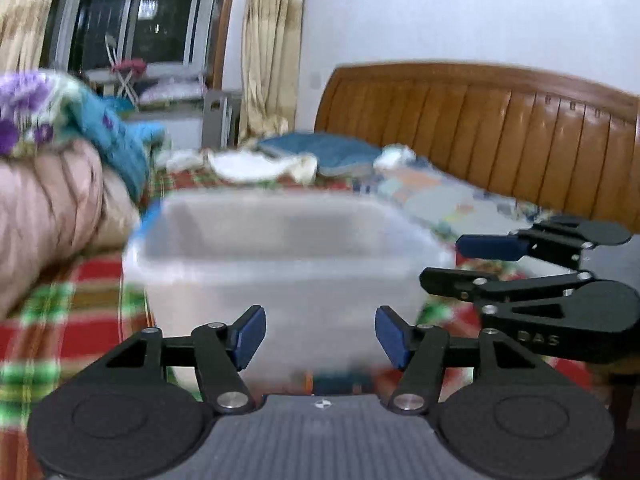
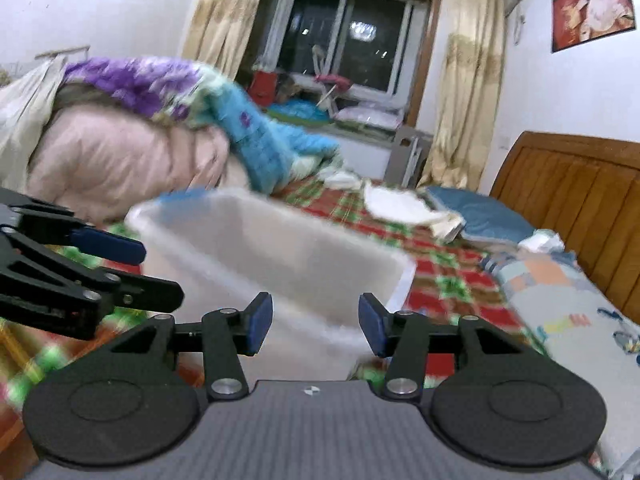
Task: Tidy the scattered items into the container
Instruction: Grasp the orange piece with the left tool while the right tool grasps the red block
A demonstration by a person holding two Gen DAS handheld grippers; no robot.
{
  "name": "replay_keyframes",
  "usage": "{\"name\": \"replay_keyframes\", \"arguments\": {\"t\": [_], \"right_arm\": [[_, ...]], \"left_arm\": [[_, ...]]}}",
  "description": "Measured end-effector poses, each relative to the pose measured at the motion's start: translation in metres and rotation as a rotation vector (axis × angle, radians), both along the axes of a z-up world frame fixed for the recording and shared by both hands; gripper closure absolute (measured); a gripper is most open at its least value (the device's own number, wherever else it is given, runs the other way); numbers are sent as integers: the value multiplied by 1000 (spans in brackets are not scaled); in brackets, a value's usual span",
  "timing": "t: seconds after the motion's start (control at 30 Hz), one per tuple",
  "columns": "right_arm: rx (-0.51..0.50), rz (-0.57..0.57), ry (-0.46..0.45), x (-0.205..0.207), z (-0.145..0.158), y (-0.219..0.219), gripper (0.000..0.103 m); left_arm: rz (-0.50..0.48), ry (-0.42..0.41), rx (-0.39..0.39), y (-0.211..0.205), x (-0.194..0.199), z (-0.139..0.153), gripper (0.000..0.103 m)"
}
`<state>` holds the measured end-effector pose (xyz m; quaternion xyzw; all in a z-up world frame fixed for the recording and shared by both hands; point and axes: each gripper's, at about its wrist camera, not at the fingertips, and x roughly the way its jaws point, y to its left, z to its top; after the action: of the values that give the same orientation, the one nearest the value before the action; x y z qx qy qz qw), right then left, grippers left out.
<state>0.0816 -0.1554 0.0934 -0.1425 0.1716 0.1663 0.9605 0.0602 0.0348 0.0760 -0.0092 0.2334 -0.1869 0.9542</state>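
While both of our grippers hang with jaws wide apart and nothing between them, the left gripper point(image 1: 320, 338) and the right gripper point(image 2: 316, 324) face the translucent container point(image 1: 280, 256), which sits on the plaid bedspread point(image 2: 440, 276) just ahead. We judge the tidying barely begun: blur hides the container's inside, and white cloths point(image 2: 404, 204) lie well beyond it near a blue pillow point(image 2: 480, 212). Piled quilts point(image 2: 120, 152), a wooden headboard point(image 1: 480, 120) and a curtained window point(image 2: 344, 36) surround us.
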Motion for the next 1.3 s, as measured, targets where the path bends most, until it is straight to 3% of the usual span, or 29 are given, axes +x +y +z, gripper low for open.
{"name": "replay_keyframes", "arguments": {"t": [0.2,0.37,0.5,0.57,1.03,1.1,1.17,1.23,1.3], "right_arm": [[-67,124,116,-38,-49,14,53],[-164,162,174,-46,-81,29,53],[-151,163,191,-36,-90,28,55],[-124,174,227,-33,-94,25,75],[-107,58,222,-30,-93,-11,75],[-100,50,223,-30,-95,-15,75],[-97,45,223,-30,-97,-17,75],[-99,44,217,-31,-96,-17,75],[-99,46,212,-31,-97,-19,75]], "left_arm": [[6,101,49,-1,-11,-43,39],[-6,134,80,1,-15,-56,39],[-47,127,104,-5,-13,-56,38],[-50,129,106,-11,-12,-56,39],[59,169,9,-70,42,-65,35],[78,133,80,-82,45,-67,33],[69,97,212,-90,43,-70,34],[39,71,337,-88,40,-74,33],[34,66,409,-72,36,-78,33]]}}
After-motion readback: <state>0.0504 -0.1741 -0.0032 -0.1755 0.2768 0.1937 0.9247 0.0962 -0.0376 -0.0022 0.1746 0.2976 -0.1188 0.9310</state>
